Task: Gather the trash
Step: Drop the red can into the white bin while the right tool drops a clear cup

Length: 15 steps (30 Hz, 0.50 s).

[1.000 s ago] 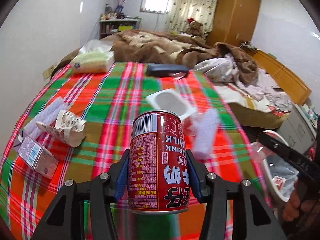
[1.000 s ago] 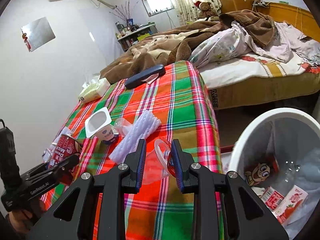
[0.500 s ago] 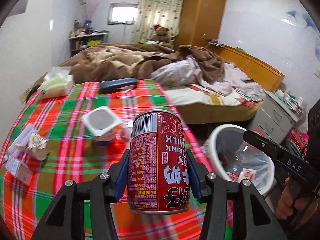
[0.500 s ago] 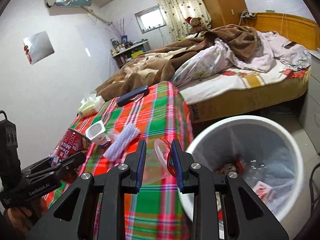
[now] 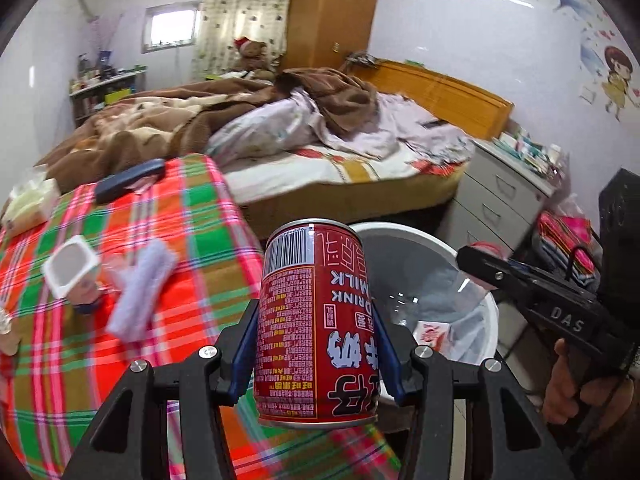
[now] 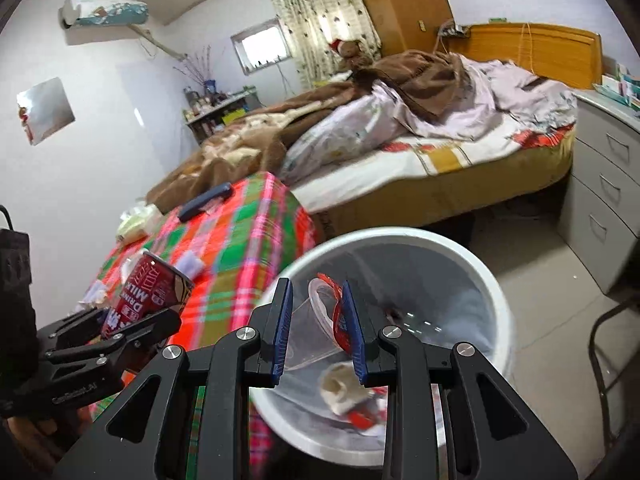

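Left tongs [image 5: 316, 344] clamp a red can [image 5: 316, 320]; right tongs [image 6: 318, 330] pinch a clear plastic cup [image 6: 316, 328] above the white bin [image 6: 492, 292].

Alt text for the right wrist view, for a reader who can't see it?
The right gripper holds a clear plastic cup over a white bin with trash inside. At left, the left gripper holds a red can above a plaid table; an unmade bed lies behind.

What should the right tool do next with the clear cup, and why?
Probably open the right tool and drop the clear plastic cup: it already hangs over the white bin, which holds other trash. The left tool, gripping the red can, looks short of the rim.
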Motion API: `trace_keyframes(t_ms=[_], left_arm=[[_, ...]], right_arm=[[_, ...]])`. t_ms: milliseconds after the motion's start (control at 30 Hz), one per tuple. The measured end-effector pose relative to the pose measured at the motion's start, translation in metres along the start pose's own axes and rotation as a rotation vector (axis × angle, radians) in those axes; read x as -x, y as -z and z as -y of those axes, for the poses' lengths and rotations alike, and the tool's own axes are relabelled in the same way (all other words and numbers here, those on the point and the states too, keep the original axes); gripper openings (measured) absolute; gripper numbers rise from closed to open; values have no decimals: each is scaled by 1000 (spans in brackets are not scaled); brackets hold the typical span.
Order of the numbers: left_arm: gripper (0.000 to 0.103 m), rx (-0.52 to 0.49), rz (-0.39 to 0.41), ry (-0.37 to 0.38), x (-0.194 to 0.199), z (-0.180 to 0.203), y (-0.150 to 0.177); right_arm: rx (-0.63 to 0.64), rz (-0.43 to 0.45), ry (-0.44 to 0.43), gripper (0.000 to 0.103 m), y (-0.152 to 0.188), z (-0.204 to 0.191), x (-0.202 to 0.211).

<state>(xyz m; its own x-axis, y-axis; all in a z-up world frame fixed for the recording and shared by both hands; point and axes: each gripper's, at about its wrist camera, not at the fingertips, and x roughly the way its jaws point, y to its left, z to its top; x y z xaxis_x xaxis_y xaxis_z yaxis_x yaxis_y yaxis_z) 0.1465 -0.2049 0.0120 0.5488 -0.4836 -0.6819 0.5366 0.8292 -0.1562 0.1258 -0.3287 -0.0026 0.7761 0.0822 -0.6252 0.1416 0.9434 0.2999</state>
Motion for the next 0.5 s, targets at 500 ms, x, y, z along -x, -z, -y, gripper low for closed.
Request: trace_keyframes(t_ms=[500], left_arm=[[52, -69, -107, 77, -64, 52, 6]], right_arm=[[16, -109, 115, 27, 13, 42, -13]])
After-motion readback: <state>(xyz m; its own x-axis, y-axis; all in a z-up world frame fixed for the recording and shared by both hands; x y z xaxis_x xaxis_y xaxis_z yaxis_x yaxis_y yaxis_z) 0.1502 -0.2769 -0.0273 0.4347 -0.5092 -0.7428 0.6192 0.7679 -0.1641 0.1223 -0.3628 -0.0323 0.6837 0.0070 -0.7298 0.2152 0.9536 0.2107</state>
